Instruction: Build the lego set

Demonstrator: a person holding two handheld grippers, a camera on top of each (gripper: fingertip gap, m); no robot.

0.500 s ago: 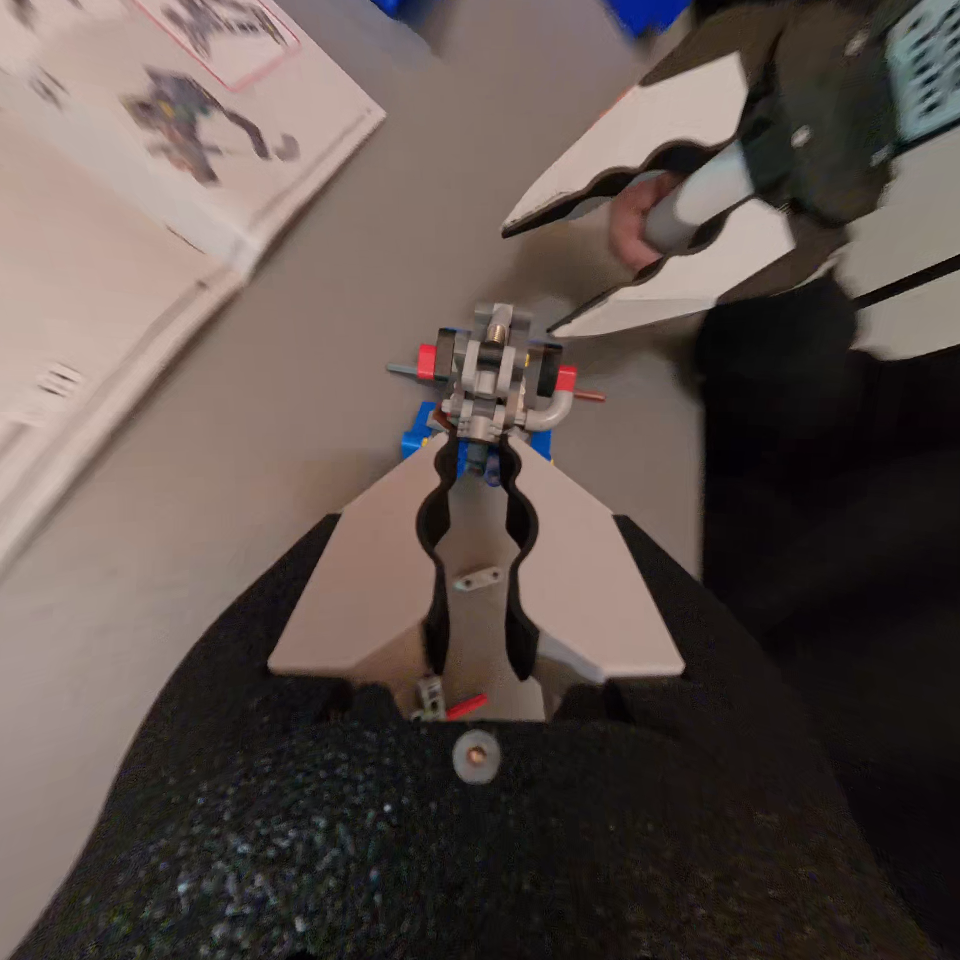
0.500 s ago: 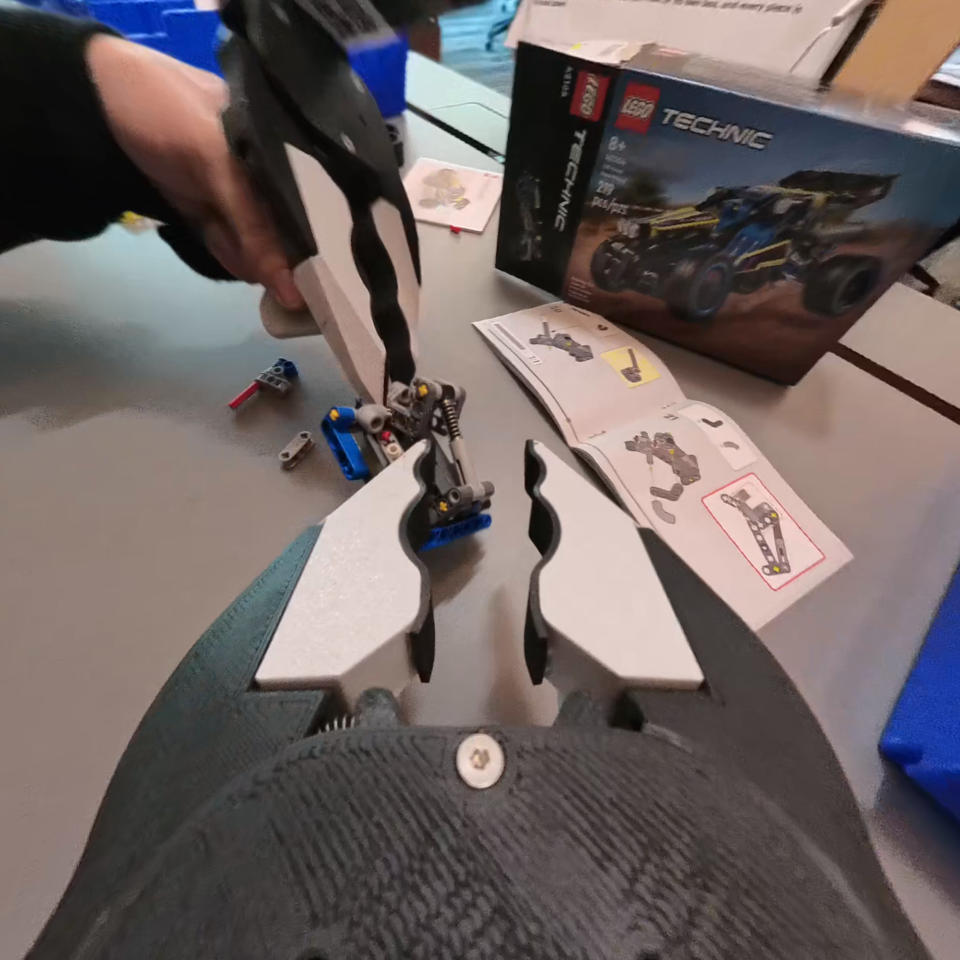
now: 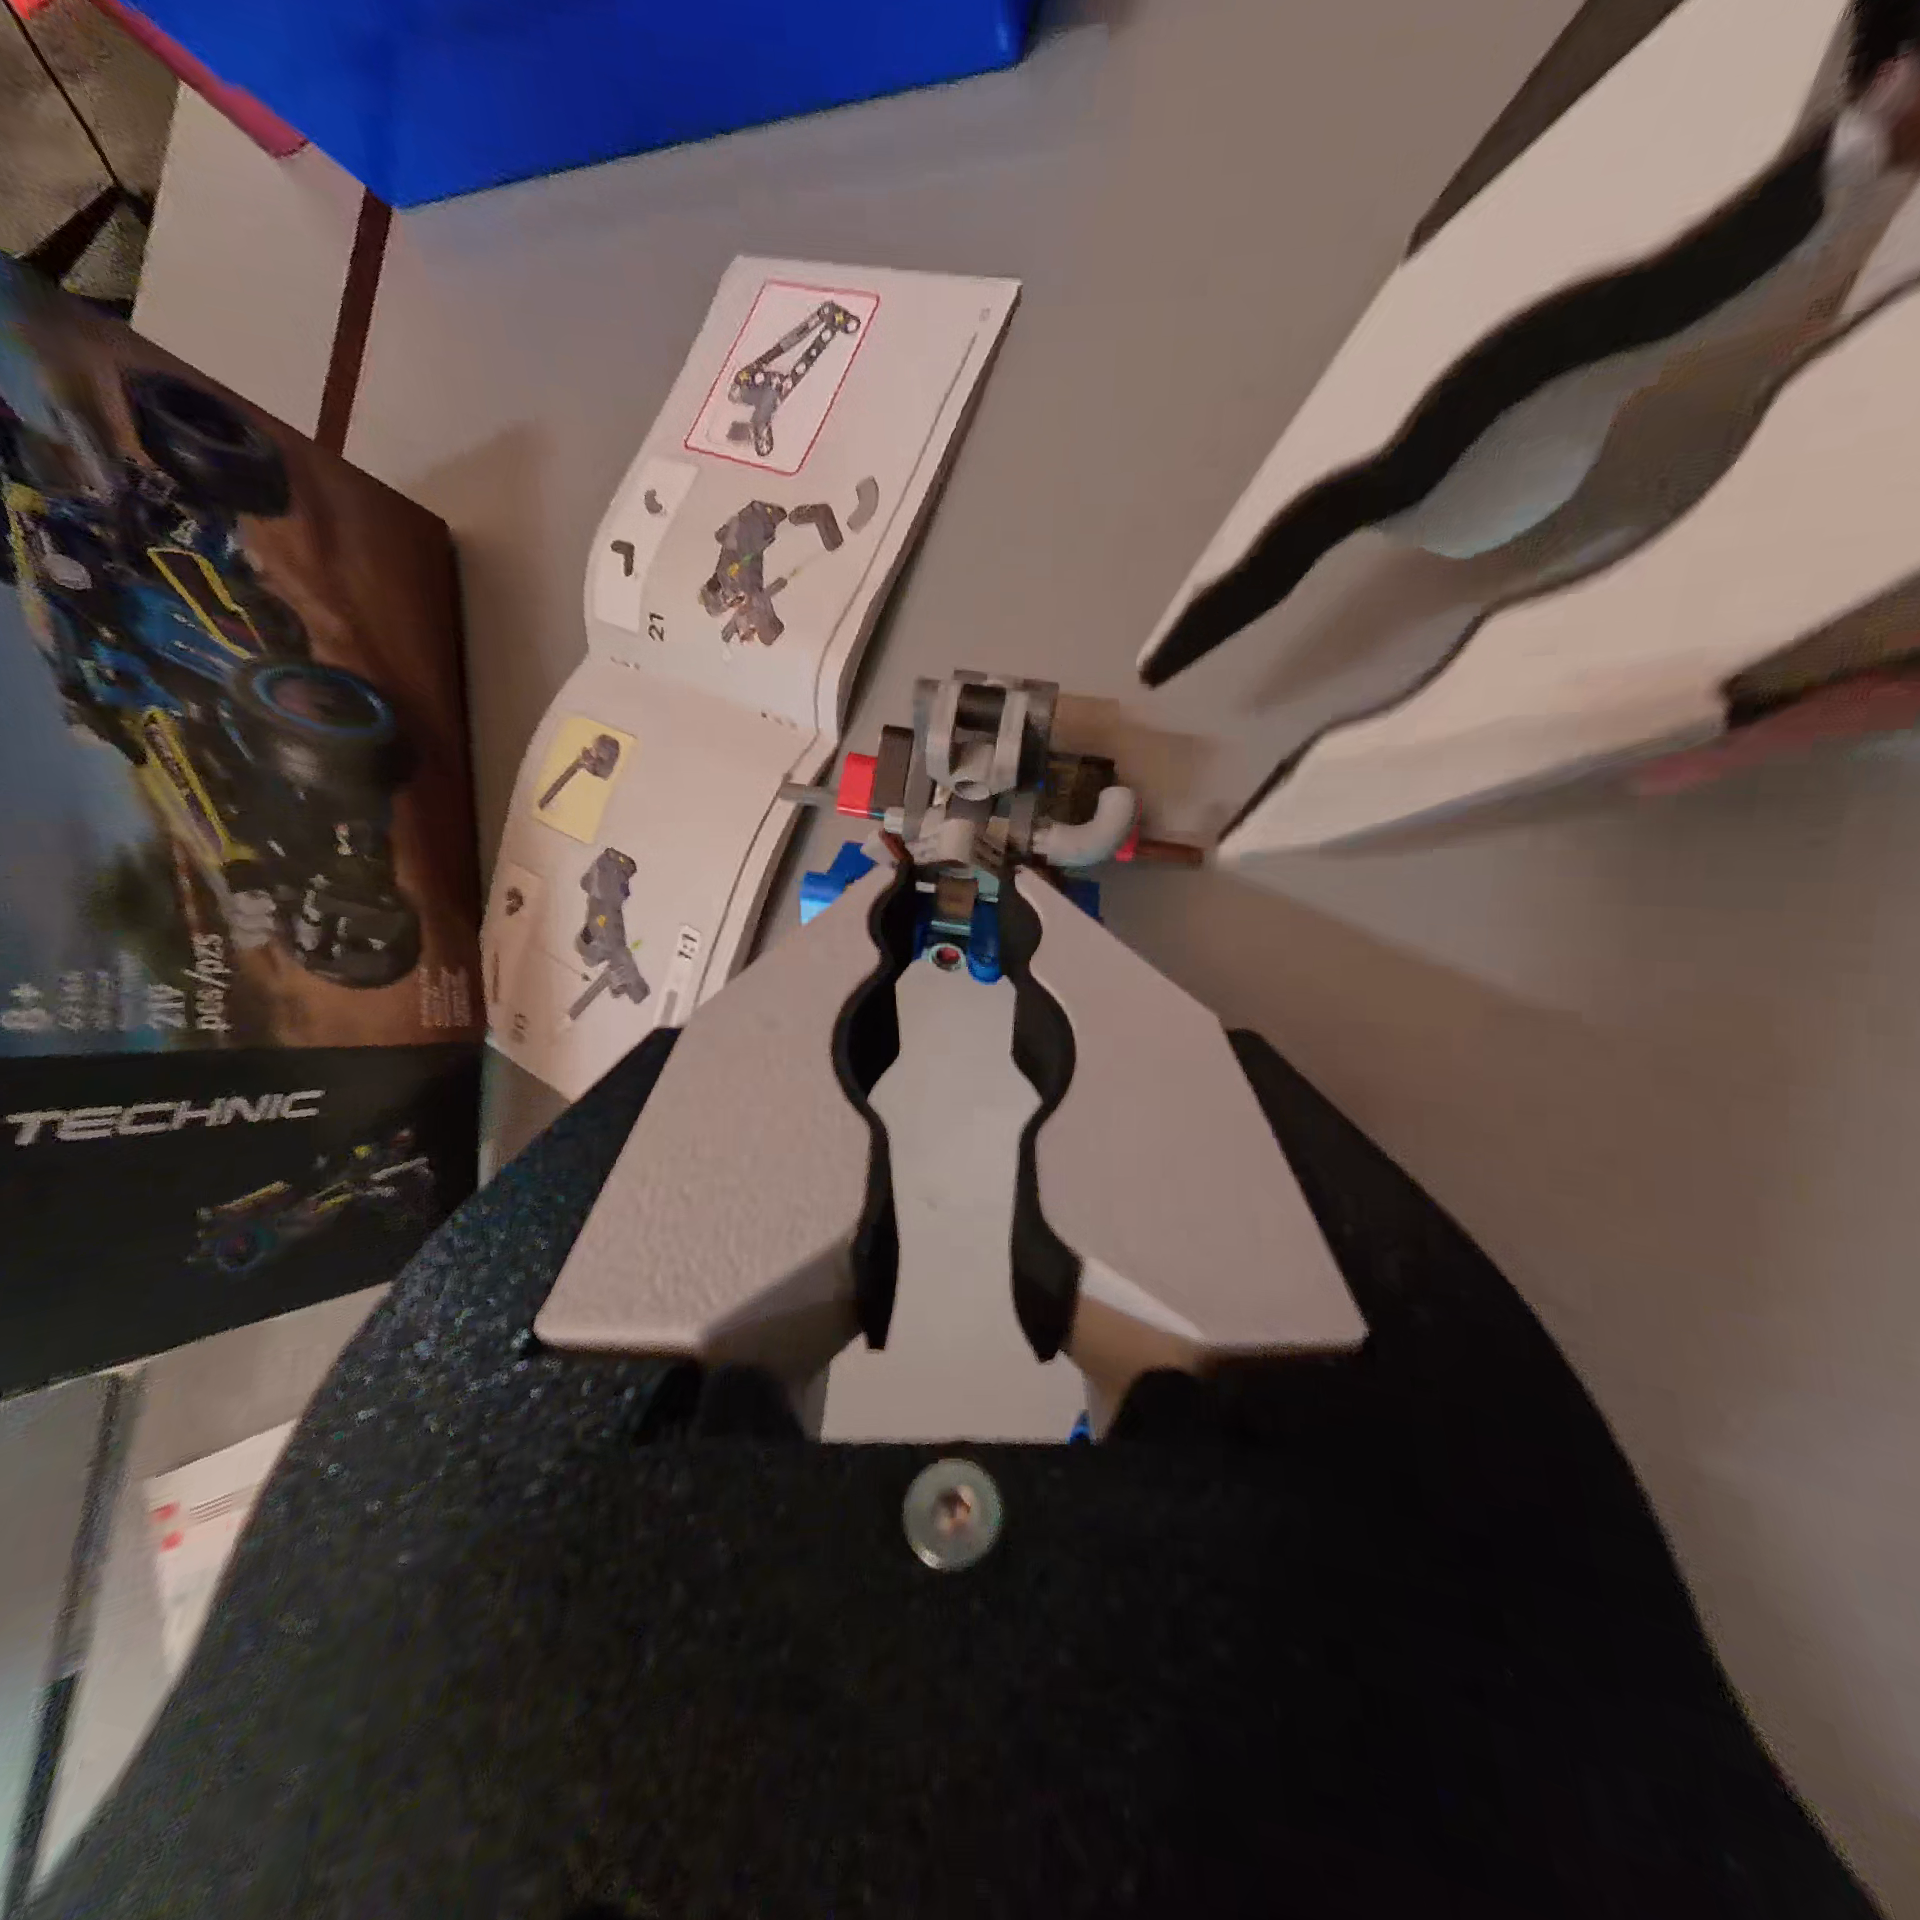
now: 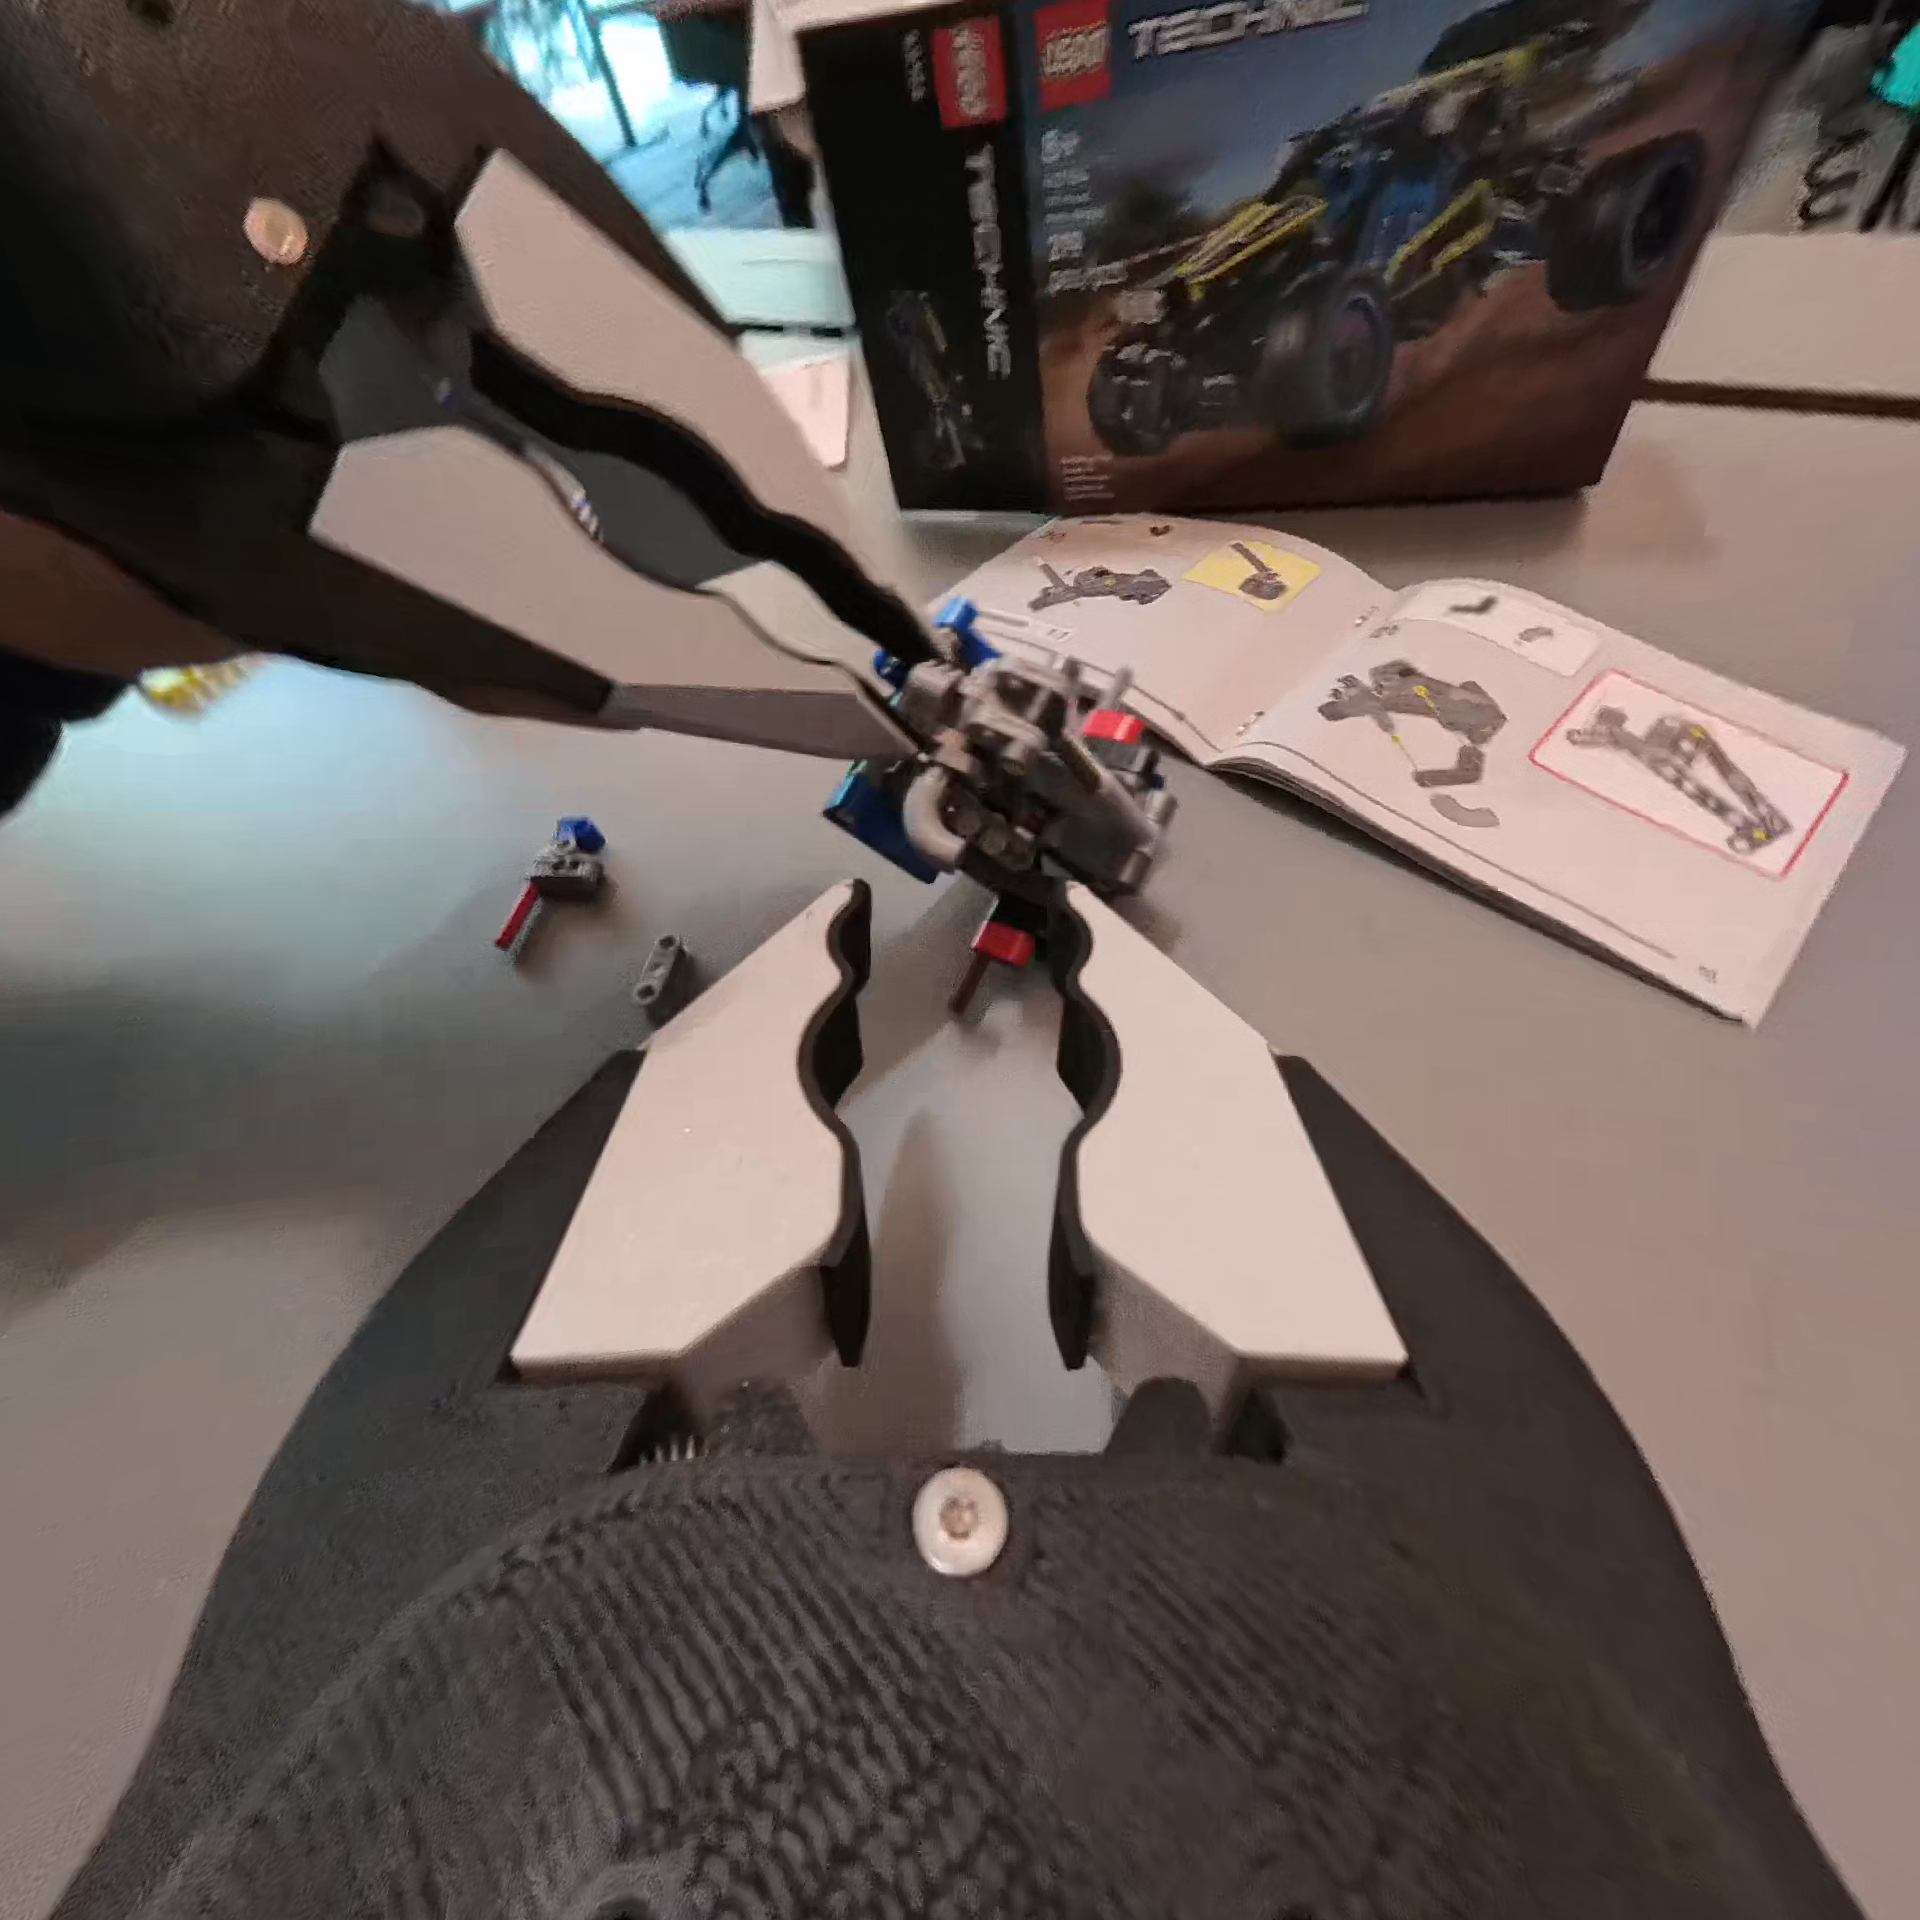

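So the main thing here is a small brick model [image 3: 977,790], mostly grey with blue parts underneath and red bushes on a rod sticking out each side. It's up off the grey table [image 4: 312,1039], pinched by the left gripper [image 3: 951,914], whose fingers are nearly closed with both tips pressed on the blue and grey base of the model. You can see the same grip from the other side in the right wrist view, where the left gripper comes in from the upper left.

The right gripper [image 4: 961,914] sits right under the model with its fingers partly open. The red-tipped rod end hangs down between them, close to the right-hand finger, and I can't tell for sure if it's touching; the other finger is clearly away from it, so nothing is actually clamped.

Just beyond the model lies an open instruction booklet [image 4: 1455,727], flat on the table. Behind that stands the kit box [image 4: 1299,260] with a buggy pictured on it. To the left on the table are a small loose piece [image 4: 561,873] in grey, blue and red, and a little grey link [image 4: 660,966]. A blue bin [image 3: 582,83] is off at the far edge.
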